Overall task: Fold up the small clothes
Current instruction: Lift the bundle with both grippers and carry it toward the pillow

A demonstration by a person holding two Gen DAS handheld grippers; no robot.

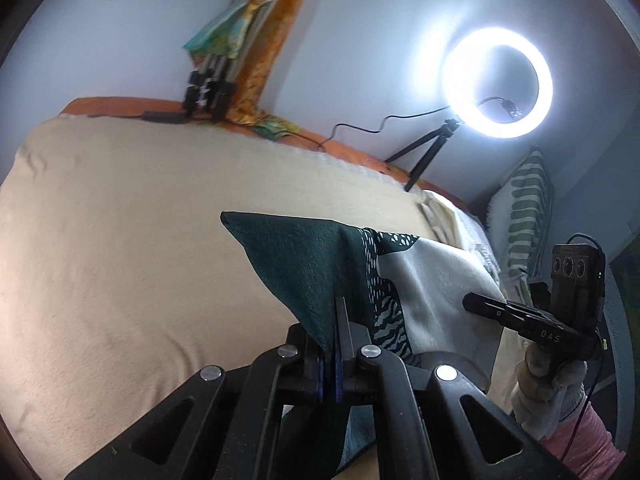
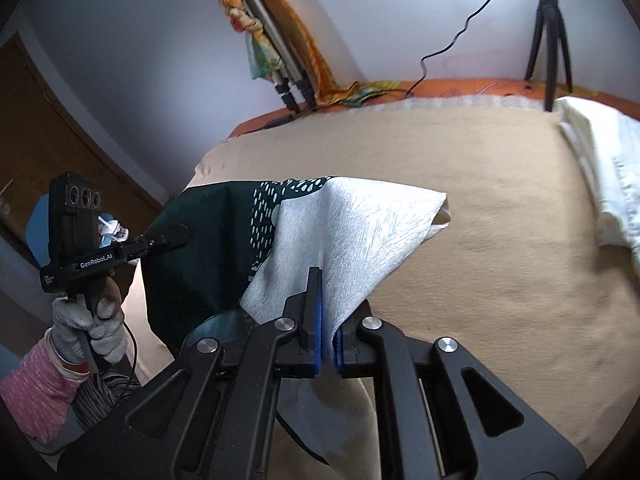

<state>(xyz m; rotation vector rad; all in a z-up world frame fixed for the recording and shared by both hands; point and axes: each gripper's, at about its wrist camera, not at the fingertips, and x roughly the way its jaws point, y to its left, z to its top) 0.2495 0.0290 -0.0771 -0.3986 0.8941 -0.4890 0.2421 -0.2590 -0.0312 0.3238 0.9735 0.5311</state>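
Observation:
A small garment, dark green on one side (image 1: 304, 268) and white on the other (image 2: 352, 232), with a dotted and striped print between, hangs stretched between my two grippers above the beige blanket (image 1: 120, 240). My left gripper (image 1: 334, 320) is shut on the green edge. My right gripper (image 2: 324, 304) is shut on the white edge. Each gripper also shows in the other's view: the right one (image 1: 480, 304) and the left one (image 2: 176, 236), both pinching the cloth.
A lit ring light (image 1: 498, 82) on a small tripod stands at the bed's far edge. A folded tripod wrapped in an orange scarf (image 2: 276, 52) leans on the wall. Folded white cloth (image 2: 600, 176) and a striped pillow (image 1: 524, 216) lie at the right.

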